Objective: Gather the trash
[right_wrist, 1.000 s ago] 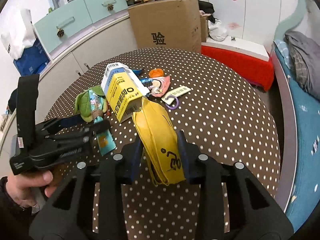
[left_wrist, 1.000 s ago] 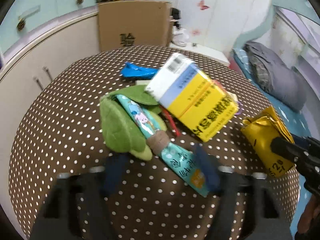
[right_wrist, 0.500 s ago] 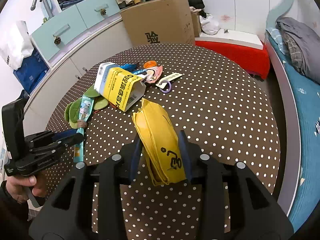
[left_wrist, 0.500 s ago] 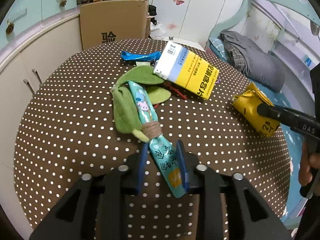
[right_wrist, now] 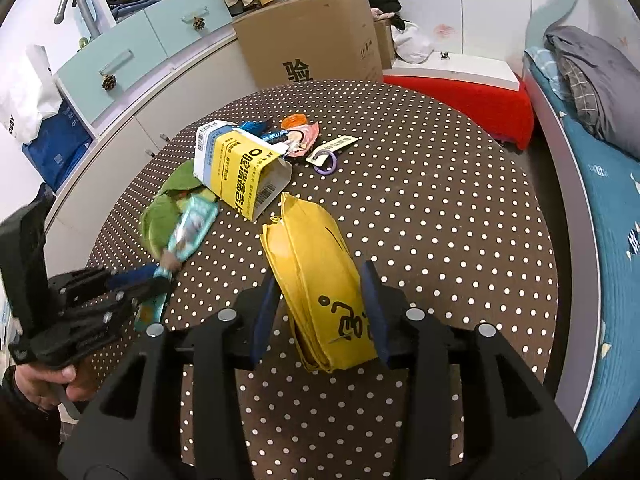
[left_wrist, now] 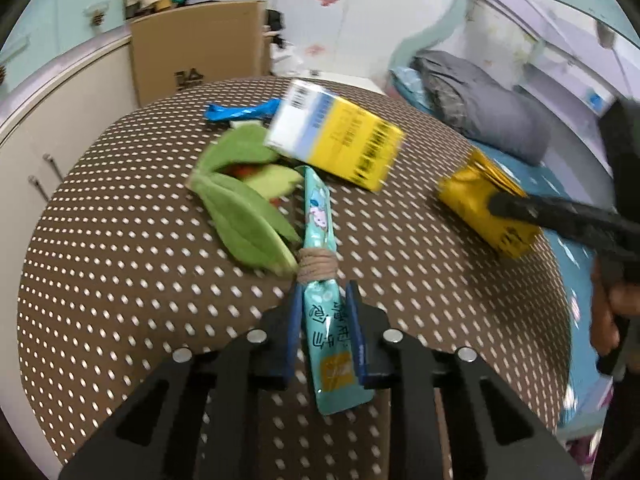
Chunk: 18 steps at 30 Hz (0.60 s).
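Note:
A teal snack wrapper (left_wrist: 320, 208) lies on the brown dotted table (left_wrist: 120, 260), with the brown stem (left_wrist: 316, 266) of a green plush leaf toy (left_wrist: 244, 208) across it. My left gripper (left_wrist: 325, 300) is closing on the wrapper's near end, and both pads touch its edges. In the right wrist view the left gripper (right_wrist: 160, 280) holds that wrapper low at the left. A folded yellow bag (right_wrist: 308, 240) lies between the fingers of my right gripper (right_wrist: 320, 280). Its jaws are opening, and a gap shows beside the left pad.
A yellow and white carton (right_wrist: 240, 168) lies on its side behind the bag. Past it are a blue wrapper (left_wrist: 240, 111), a pink wrapper (right_wrist: 304, 136) and a purple ring with a tag (right_wrist: 326, 164). A cardboard box (right_wrist: 308, 36) stands behind the table, and a bed (right_wrist: 600, 200) is at the right.
The left jaws went from wide astride the teal wrapper to tight against it, and the wrapper swung straighter with the plush toy. The right jaws widened slightly off the yellow bag.

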### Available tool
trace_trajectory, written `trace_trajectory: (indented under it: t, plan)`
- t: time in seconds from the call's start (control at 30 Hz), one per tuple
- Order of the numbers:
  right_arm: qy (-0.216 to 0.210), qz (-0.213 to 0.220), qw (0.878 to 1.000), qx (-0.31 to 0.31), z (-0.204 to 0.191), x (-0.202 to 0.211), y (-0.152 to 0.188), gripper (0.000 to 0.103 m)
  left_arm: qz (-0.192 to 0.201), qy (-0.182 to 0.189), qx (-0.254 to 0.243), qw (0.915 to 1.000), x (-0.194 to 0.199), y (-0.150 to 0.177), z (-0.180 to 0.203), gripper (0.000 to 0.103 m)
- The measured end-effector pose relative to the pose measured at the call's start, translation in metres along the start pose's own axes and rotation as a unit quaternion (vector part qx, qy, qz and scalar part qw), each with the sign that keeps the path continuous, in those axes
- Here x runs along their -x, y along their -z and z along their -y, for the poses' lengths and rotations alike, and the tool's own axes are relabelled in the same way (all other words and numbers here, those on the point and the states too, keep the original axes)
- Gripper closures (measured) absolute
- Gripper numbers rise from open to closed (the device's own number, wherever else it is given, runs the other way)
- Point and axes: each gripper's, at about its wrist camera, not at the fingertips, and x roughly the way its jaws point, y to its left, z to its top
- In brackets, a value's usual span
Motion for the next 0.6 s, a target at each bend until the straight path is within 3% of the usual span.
trace_trajectory:
  t: [0.1,0.2,0.23,0.27,0.37,0.43,0.6]
  plan:
    - [0.001,-0.001,1.0,0.001,0.0,0.001,0.002,0.063,-0.003,0.005,-0.035,0.9994,0.003,0.01,0.01,0.079]
    - [0.002,-0.003,1.0,0.002,0.0,0.0,0.004,0.062,0.001,-0.001,-0.051,0.9987,-0.001,0.01,0.018,0.06]
    - [0.003,-0.003,1.0,0.003,0.0,-0.001,0.004,0.063,0.001,-0.006,-0.056,0.9984,-0.004,0.008,0.021,0.06]
    - [0.006,-0.002,1.0,0.005,-0.001,-0.001,0.004,0.067,0.002,-0.013,-0.066,0.9977,-0.007,0.006,0.026,0.06]
    - [0.012,-0.002,1.0,0.008,-0.003,0.001,0.005,0.072,0.003,-0.024,-0.091,0.9956,-0.015,0.0,0.039,0.08]
    - [0.01,0.003,1.0,0.005,-0.002,0.006,0.005,0.073,-0.003,0.008,-0.08,0.9967,-0.016,-0.005,0.041,0.081]
    - [0.003,0.03,0.999,-0.018,0.015,0.029,0.003,0.073,-0.004,0.036,-0.073,0.9967,-0.014,-0.013,0.049,0.081]
